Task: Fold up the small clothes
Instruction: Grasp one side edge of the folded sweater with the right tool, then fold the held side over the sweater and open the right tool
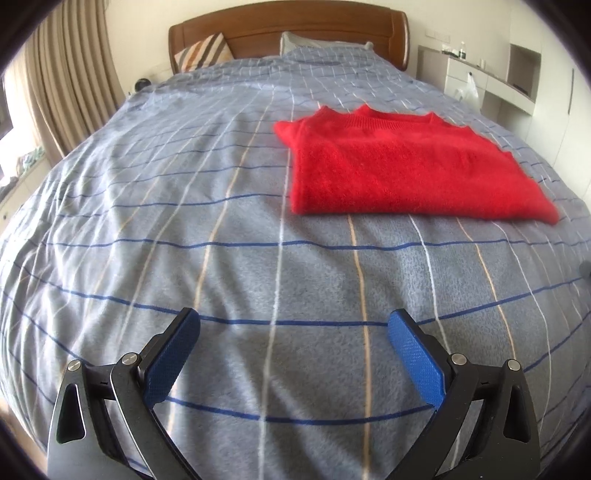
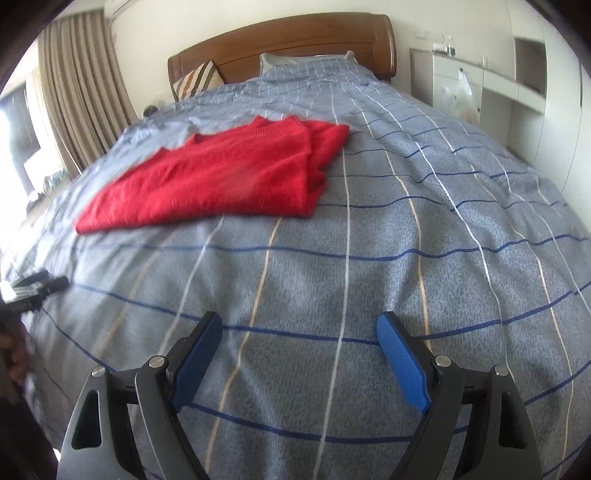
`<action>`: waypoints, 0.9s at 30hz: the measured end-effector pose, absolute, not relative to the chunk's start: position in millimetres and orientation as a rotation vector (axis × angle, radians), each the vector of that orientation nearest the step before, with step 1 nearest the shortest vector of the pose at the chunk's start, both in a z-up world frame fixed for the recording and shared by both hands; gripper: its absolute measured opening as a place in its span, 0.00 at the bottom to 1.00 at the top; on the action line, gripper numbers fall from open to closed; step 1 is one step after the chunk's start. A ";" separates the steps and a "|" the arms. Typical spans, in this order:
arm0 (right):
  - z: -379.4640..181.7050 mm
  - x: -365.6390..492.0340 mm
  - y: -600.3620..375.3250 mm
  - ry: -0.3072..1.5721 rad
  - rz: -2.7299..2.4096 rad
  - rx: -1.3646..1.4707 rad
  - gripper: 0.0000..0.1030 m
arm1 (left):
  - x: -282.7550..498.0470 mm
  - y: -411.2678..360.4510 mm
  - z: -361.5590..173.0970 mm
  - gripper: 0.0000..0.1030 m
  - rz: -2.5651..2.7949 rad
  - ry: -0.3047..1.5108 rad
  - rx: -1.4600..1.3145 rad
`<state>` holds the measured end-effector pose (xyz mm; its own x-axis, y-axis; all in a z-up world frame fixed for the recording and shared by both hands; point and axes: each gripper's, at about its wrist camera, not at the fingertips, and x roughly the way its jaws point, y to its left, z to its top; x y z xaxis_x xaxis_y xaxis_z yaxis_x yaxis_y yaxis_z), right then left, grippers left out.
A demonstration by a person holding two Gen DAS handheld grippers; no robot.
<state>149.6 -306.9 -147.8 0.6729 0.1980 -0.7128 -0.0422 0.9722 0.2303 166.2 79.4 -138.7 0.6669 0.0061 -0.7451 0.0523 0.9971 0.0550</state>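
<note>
Bedspread [image 1: 184, 221] bears one folded red sweater [image 1: 406, 170]; left gripper [image 1: 293, 321] and right gripper [image 2: 299, 323] both gape wide, empty.

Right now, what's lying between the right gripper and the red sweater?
Nothing but bare checked bedspread lies between the open right gripper and the folded red sweater, as the right wrist view shows.

A bed [image 1: 221, 258] covered in a grey-blue checked blanket. A folded red sweater [image 1: 406, 166] lies on it. Pillows, somewhat blurred, sit by the headboard [image 1: 288, 29].
</note>
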 end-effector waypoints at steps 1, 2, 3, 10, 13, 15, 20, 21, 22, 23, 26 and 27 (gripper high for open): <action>-138.0 155.0 -321.6 0.803 0.154 0.293 0.82 | 163.8 87.0 -136.9 0.99 -0.023 0.830 0.069; -128.9 163.2 -334.3 0.786 0.157 0.364 0.82 | 162.3 95.0 -137.0 0.99 -0.017 0.826 0.056; -120.3 175.5 -345.8 0.778 0.159 0.424 0.82 | 161.2 103.1 -138.7 0.99 -0.013 0.826 0.032; -128.7 303.7 -359.9 0.944 0.240 0.600 0.76 | 131.3 127.3 -166.5 0.99 -0.007 0.742 -0.075; -155.1 335.5 -343.4 1.016 0.237 0.636 0.75 | 134.4 121.4 -166.4 0.99 -0.003 0.750 -0.041; -159.4 342.5 -330.7 1.005 0.229 0.633 0.66 | 136.3 124.8 -167.9 1.00 -0.024 0.749 -0.061; -131.1 350.1 -291.7 1.064 0.179 0.382 0.10 | 141.5 128.9 -165.9 1.00 -0.033 0.754 -0.091; -116.9 350.3 -282.3 1.048 0.179 0.348 0.10 | 140.1 129.6 -166.1 1.00 -0.031 0.754 -0.092; -100.9 352.1 -272.4 1.028 0.195 0.340 0.10 | 140.7 129.7 -165.5 1.00 -0.029 0.753 -0.092; -86.4 355.4 -262.4 1.012 0.220 0.347 0.10 | 141.4 130.3 -165.0 1.00 -0.025 0.753 -0.092; -51.9 369.5 -217.8 0.996 0.303 0.340 0.10 | 143.4 133.5 -164.2 1.00 -0.021 0.754 -0.102; -44.7 375.3 -198.3 1.001 0.336 0.329 0.10 | 143.7 134.6 -163.8 1.00 -0.019 0.753 -0.106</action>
<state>375.3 -198.3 -44.7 0.4973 0.4202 -0.7591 -0.1231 0.9002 0.4177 143.7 134.6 -163.8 0.7299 -0.0555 -0.6813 -0.0204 0.9945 -0.1030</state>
